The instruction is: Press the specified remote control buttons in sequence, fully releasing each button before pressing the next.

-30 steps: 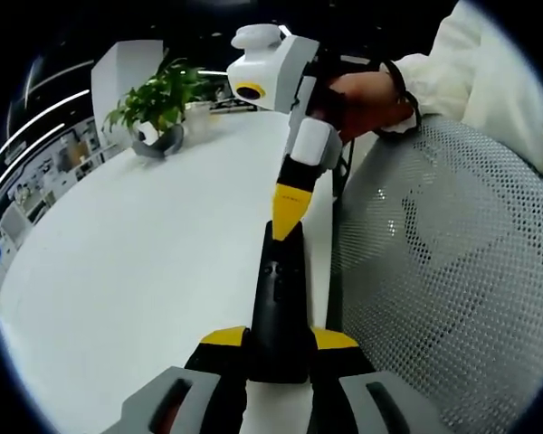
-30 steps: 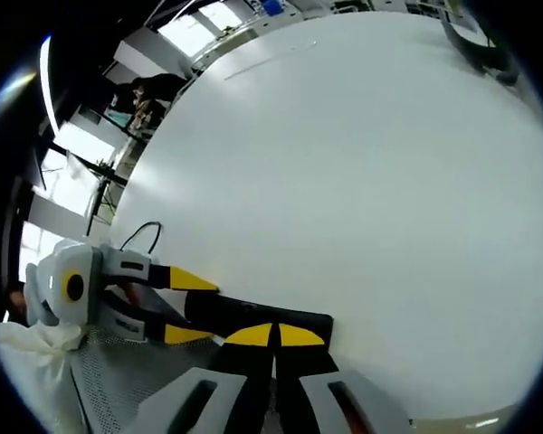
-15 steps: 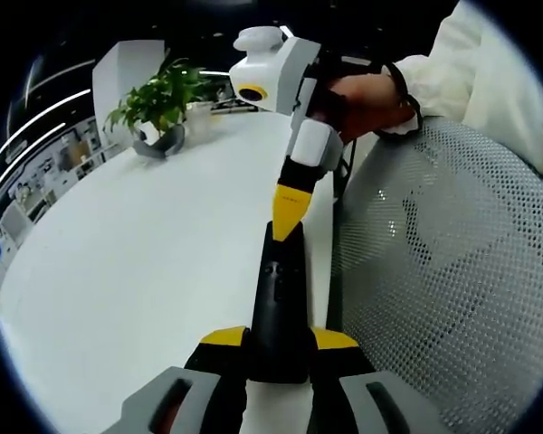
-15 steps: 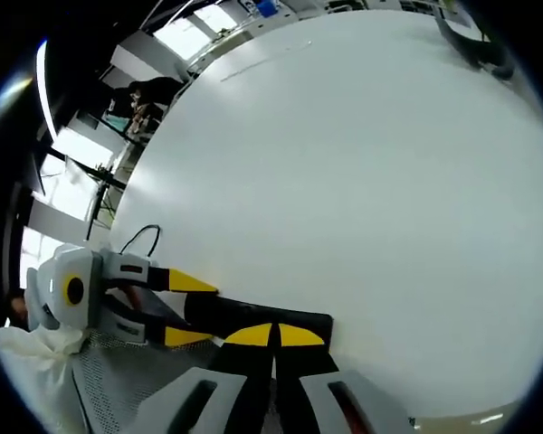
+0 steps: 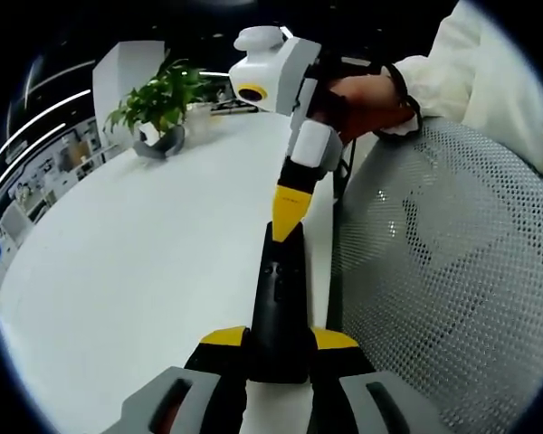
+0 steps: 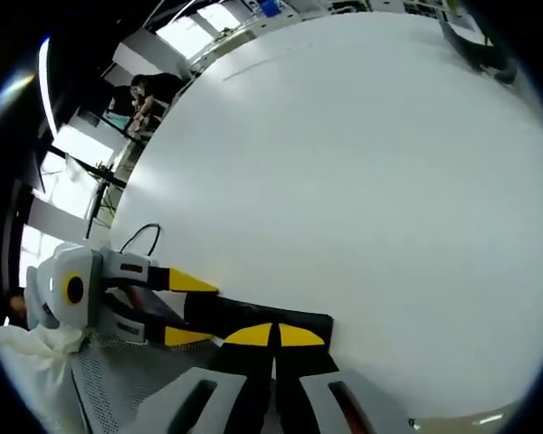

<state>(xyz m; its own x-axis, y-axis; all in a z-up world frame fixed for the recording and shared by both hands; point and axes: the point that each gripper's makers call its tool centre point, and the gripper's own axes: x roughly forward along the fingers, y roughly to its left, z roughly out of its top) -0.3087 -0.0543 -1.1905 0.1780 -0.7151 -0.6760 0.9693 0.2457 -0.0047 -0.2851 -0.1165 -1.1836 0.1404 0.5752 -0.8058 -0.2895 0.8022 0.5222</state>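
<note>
A black remote control (image 5: pixel 277 294) lies lengthwise near the white table's (image 5: pixel 136 271) right edge. My left gripper (image 5: pixel 279 338) is shut on its near end, one yellow tip on each side. From above, my right gripper (image 5: pixel 289 208) reaches down, its yellow tips together and resting on the remote's far end. In the right gripper view the right gripper (image 6: pixel 274 334) is shut, tips touching the top of the remote control (image 6: pixel 240 316). The left gripper (image 6: pixel 188 309) clamps the remote from the left. The buttons are too dark to make out.
A grey mesh chair back (image 5: pixel 434 271) stands right beside the table edge. A potted plant (image 5: pixel 158 104) sits at the table's far end. A person's hand (image 5: pixel 371 95) in a white sleeve holds the right gripper. A thin black cable (image 6: pixel 140 237) loops near the left gripper.
</note>
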